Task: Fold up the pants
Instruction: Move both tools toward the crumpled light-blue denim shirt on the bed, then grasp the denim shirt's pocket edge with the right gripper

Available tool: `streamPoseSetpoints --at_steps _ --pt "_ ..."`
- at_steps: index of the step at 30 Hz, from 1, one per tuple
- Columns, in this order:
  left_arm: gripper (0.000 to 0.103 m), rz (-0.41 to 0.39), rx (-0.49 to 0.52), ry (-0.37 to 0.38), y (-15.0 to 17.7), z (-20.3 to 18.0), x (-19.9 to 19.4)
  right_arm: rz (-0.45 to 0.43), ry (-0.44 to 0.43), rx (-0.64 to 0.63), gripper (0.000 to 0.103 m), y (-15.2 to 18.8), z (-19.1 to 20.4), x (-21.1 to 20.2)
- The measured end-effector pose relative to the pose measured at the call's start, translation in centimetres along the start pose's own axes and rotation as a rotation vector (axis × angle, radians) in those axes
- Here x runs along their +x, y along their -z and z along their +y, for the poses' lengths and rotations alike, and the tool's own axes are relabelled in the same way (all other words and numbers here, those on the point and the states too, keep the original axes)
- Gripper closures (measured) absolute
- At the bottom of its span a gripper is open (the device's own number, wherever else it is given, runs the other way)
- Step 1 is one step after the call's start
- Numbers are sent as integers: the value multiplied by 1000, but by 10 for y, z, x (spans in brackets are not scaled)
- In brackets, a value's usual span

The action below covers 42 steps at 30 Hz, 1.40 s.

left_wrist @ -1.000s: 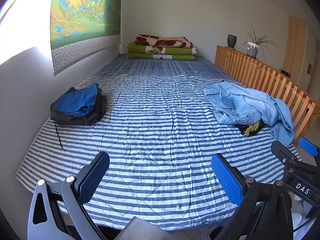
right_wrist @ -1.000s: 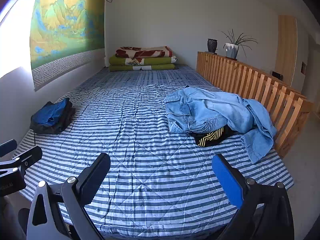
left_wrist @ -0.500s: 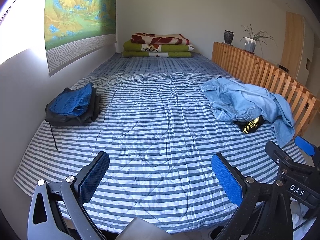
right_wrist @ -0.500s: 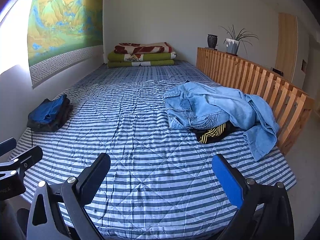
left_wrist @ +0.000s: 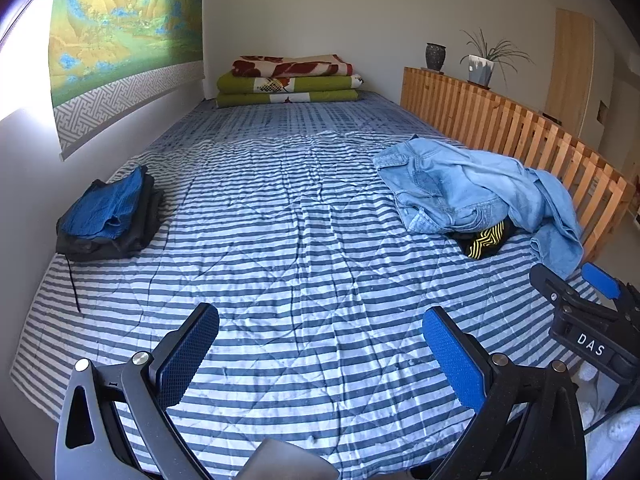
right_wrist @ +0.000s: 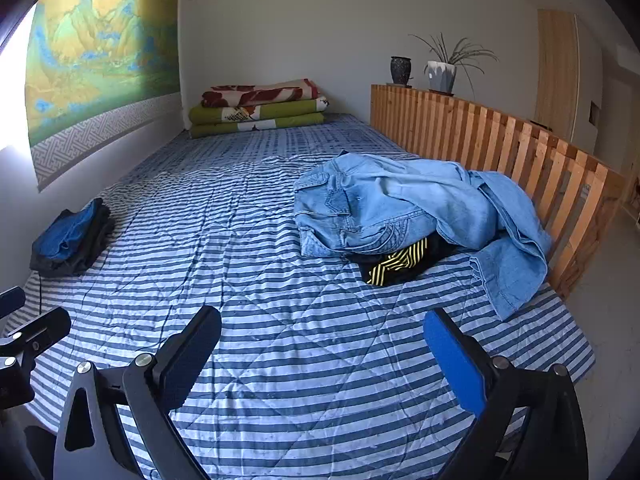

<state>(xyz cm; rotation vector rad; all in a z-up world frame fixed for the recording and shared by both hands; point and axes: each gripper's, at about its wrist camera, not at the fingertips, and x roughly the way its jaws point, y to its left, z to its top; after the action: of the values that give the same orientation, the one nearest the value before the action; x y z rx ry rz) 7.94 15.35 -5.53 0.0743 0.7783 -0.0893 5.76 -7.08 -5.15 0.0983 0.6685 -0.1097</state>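
Note:
Light blue denim pants (left_wrist: pixel 468 188) (right_wrist: pixel 396 204) lie crumpled in a heap on the right side of the striped bed (left_wrist: pixel 280 240) (right_wrist: pixel 240 260), partly over a black garment with yellow stripes (left_wrist: pixel 486 238) (right_wrist: pixel 396 264). My left gripper (left_wrist: pixel 320 352) is open above the bed's near edge, nothing between its blue pads. My right gripper (right_wrist: pixel 322 354) is open too, over the near edge, short of the denim heap. The right gripper (left_wrist: pixel 576 296) also shows at the right edge of the left wrist view.
A folded stack of blue and black clothes (left_wrist: pixel 108 216) (right_wrist: pixel 70 240) rests at the bed's left side by the wall. Folded green and red blankets (left_wrist: pixel 288 80) lie at the far end. A wooden slatted rail (right_wrist: pixel 500 152) with a vase and plant runs along the right.
Both grippers have drifted slightly forward and tilted; the right wrist view now sits closer to the denim heap. Nothing on the bed has moved.

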Motion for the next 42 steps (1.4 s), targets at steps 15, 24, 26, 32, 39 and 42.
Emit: streamPoseSetpoints --at_steps 15,24,26,32,39,42 --pt "0 75 63 142 -21 -42 98 100 -30 -50 28 -72 -55 106" --pt "0 81 60 172 -38 -21 156 166 -4 -143 28 -90 -13 200" --pt "0 90 50 169 -36 -13 166 193 25 -166 28 -90 -5 224" --pt "0 132 12 145 -34 19 187 260 59 -214 28 -89 18 285" --pt "1 116 -40 136 -37 48 189 342 150 -308 80 -93 26 321" --pt "1 116 -45 136 -35 52 188 322 102 -227 86 -110 12 300"
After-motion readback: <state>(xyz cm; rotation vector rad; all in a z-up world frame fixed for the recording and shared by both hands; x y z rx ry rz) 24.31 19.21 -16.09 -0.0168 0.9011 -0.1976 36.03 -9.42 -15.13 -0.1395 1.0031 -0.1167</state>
